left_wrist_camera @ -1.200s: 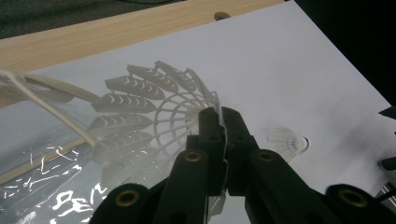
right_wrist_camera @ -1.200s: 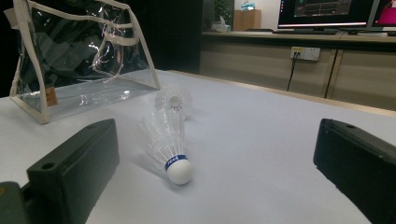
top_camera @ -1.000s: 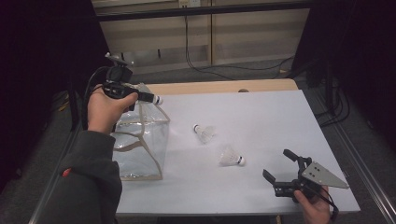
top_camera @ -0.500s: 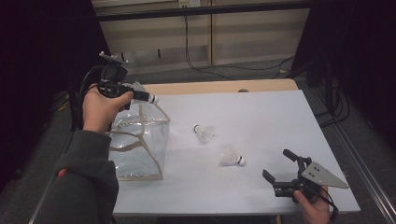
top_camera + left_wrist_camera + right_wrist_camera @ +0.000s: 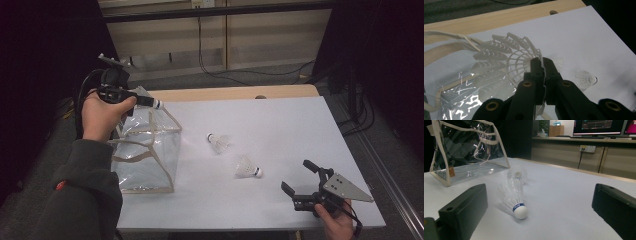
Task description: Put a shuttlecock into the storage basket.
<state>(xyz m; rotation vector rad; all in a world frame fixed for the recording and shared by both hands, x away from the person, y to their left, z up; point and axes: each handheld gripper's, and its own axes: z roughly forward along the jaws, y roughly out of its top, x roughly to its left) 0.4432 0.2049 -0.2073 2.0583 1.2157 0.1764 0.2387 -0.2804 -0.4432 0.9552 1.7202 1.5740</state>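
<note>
My left gripper (image 5: 156, 104) pinches one white feathered shuttlecock (image 5: 506, 62) over the clear plastic bag (image 5: 145, 155) at the tabletop's left edge; two shuttlecocks (image 5: 248, 168) left mid-table, right gripper (image 5: 300, 181) spread.

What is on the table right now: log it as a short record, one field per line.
surface: white table
bag: clear bag with cream trim, standing at the table's left
held item: shuttlecock, skirt pinched in the left hand-held gripper above the bag
loose items: two shuttlecocks on the table, one near the middle, one nearer the right hand
right hand-held gripper: jaws open, nothing between them, at the table's near right corner
</note>
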